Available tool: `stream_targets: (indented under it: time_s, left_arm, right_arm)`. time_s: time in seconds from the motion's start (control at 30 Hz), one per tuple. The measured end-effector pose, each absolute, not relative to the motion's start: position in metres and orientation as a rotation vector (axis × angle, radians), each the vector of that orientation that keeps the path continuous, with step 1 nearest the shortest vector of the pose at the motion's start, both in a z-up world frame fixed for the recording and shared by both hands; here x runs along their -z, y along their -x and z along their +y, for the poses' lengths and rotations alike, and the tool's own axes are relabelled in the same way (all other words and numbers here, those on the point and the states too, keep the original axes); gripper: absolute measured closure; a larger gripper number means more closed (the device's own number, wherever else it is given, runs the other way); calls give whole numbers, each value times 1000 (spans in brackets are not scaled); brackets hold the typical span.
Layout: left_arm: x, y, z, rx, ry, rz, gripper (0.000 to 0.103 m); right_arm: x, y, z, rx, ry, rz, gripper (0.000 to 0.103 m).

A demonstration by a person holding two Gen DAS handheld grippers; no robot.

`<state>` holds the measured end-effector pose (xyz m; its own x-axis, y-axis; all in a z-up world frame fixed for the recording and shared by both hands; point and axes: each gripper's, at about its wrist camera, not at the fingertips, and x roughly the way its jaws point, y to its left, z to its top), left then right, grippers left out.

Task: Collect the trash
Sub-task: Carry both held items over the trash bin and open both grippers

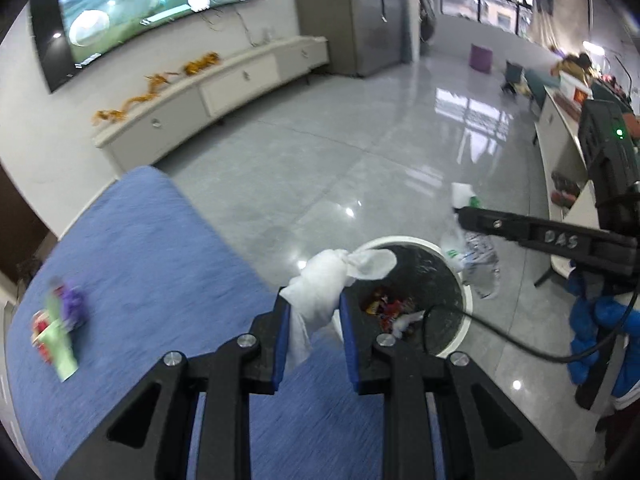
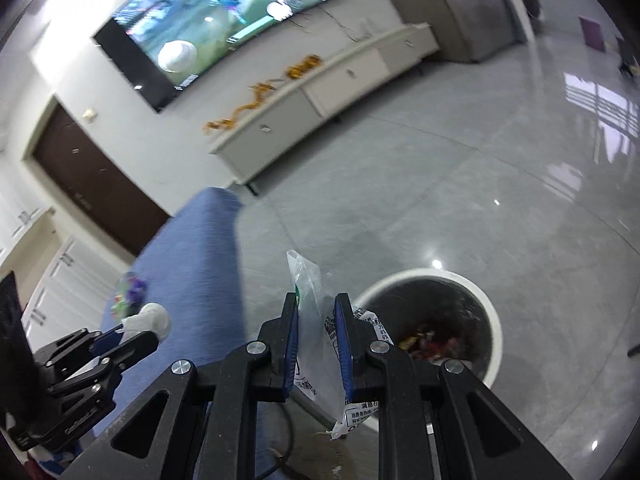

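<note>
My left gripper [image 1: 314, 306] is shut on a crumpled white tissue [image 1: 328, 276], held at the edge of the blue table [image 1: 160, 280] just beside the round white trash bin [image 1: 464, 312]. The bin holds colourful wrappers [image 1: 388, 308]. My right gripper [image 2: 316, 312] is shut on a clear plastic wrapper [image 2: 312, 284] with printed text, just left of the bin [image 2: 494, 320]. In the left wrist view the right gripper [image 1: 460, 216] holds that wrapper [image 1: 476, 256] over the bin's far rim. The left gripper with the tissue [image 2: 150, 320] shows at the right wrist view's lower left.
More trash, green, red and purple wrappers [image 1: 58, 326], lies on the blue table at left. A white TV cabinet [image 1: 208, 92] stands along the wall under a large screen [image 1: 140, 8]. A black cable [image 1: 500, 336] crosses the bin. The grey floor [image 1: 340, 152] stretches beyond.
</note>
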<state>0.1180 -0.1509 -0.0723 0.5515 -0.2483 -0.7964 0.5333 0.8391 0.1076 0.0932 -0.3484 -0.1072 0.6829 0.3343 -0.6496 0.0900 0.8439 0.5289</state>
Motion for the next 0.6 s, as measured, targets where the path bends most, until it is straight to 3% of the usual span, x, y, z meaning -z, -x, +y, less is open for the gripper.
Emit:
stream_targets:
  time_s: [0.23,0.3,0.37,0.4,0.6]
  left_arm:
    - [107,-151,-207,539,-396,948,74]
    - [113,-159,-214,551,-386,968,65]
    - [117,-166,-220,570,-368,977,57]
    - [117,-168,-222,578,-363,978,53]
    - [110,-166,-217,593,-340,963,53]
  right_arm:
    - [153,-126,-372,-42,-607,913,76]
    - [159,-129,-376,-18,-618,926,57]
    - [163,-129,-381,-2,-632,926,50]
    - [163,-128,-384,4,-635,926,50]
    - [151,-112,-385,26,-624,906,50]
